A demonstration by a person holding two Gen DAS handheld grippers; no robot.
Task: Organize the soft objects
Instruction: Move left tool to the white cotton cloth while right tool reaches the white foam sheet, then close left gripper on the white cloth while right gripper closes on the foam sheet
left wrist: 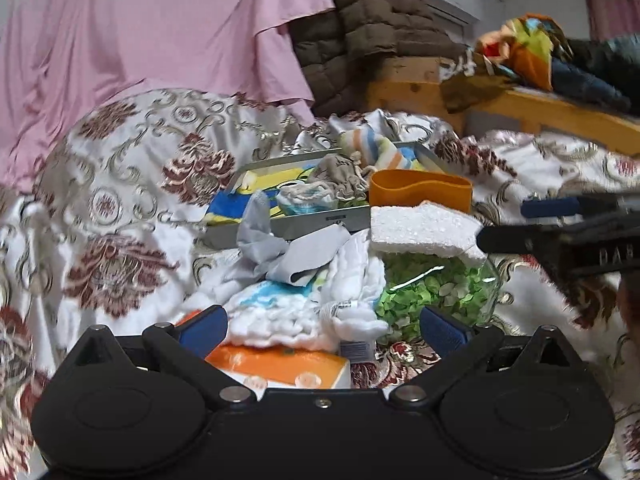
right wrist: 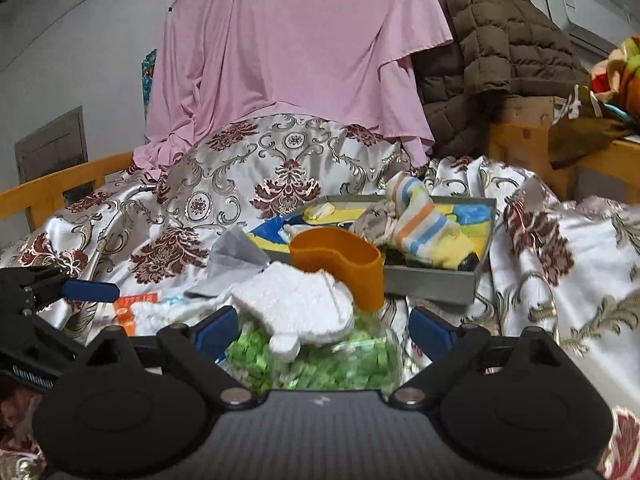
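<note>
Striped sock (right wrist: 420, 220) inside grey tray (right wrist: 432, 286)

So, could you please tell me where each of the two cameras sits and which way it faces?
Left wrist: on the left hand-held gripper, facing the white cloth and grey tray; its open blue fingers show, and the right hand-held gripper enters at right.
Right wrist: on the right hand-held gripper, over the bag of green pieces and white foam; its fingers show, the left one at left.
Shared: tray, orange cup, foam, pink sheet.
</note>
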